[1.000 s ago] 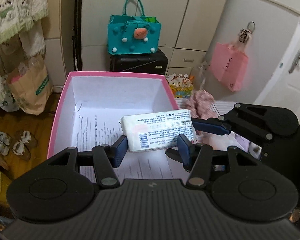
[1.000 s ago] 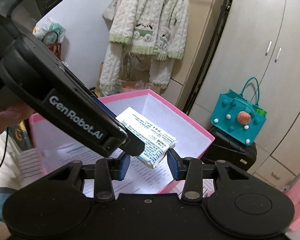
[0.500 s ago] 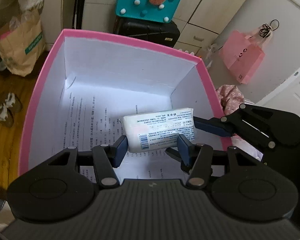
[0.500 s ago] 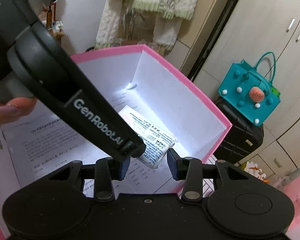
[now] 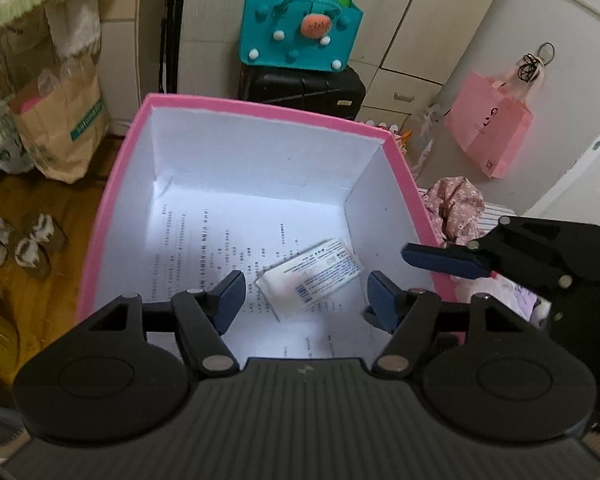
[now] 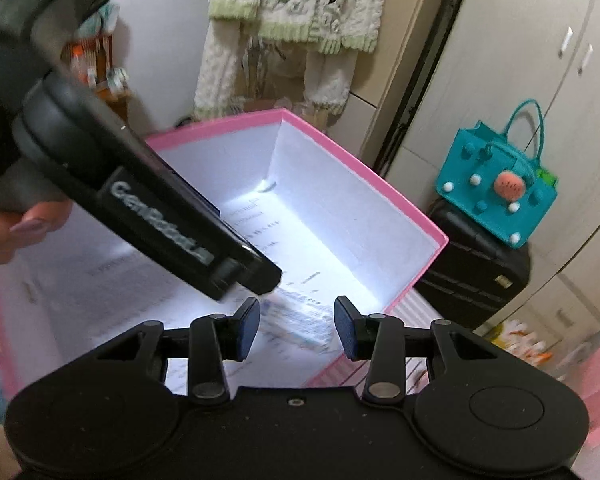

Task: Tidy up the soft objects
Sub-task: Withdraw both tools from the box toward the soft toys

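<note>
With my left gripper [image 5: 304,294] jaws just opened wide, tissue pack [image 5: 310,276] lying loose on pink box [image 5: 260,106] floor, near-right corner, my right gripper [image 6: 296,326] narrow, empty.

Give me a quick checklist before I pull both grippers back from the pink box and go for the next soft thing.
1. Tissue pack released by the left hand-held gripper: ok, its jaws have just been opening and its pads stand clear of the pack.
2. Pack inside the pink box: ok; whether it has settled is blurred, cannot tell.
3. Right hand-held gripper empty: ok, open, nothing pinched.
4. Grippers clear of each other: cannot tell, they are close.
5. Next item, the floral cloth beside the box: ok, in view.
</note>
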Motion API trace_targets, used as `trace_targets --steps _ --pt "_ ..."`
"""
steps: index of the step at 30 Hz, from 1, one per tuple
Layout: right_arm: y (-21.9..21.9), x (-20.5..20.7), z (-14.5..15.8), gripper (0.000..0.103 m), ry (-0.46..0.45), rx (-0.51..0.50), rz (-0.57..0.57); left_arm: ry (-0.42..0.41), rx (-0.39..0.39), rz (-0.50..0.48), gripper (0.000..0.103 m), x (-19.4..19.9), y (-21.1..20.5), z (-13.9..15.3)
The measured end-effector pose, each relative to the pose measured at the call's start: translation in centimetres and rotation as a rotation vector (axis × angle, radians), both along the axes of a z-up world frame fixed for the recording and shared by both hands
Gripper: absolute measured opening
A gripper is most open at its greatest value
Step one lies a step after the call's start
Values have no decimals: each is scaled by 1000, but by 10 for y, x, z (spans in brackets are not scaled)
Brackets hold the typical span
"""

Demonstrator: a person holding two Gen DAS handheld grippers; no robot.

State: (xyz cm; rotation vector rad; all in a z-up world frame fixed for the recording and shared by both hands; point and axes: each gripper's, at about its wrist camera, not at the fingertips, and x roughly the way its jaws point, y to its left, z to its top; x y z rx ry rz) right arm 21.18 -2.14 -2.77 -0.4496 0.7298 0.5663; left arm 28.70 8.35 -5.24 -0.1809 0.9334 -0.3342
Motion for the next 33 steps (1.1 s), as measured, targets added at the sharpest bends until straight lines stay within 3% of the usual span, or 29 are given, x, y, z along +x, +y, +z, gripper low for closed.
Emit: trace_targets --steps 10,24,33 --pt "-26 -34 34 47 44 166 -25 -60 62 -37 67 -52 0 40" --pt "-59 -97 72 50 28 203 -60 -185 161 -77 71 -138 -11 98" --pt "-86 -140 86 56 7 227 -64 -219 221 -163 73 -182 -37 110"
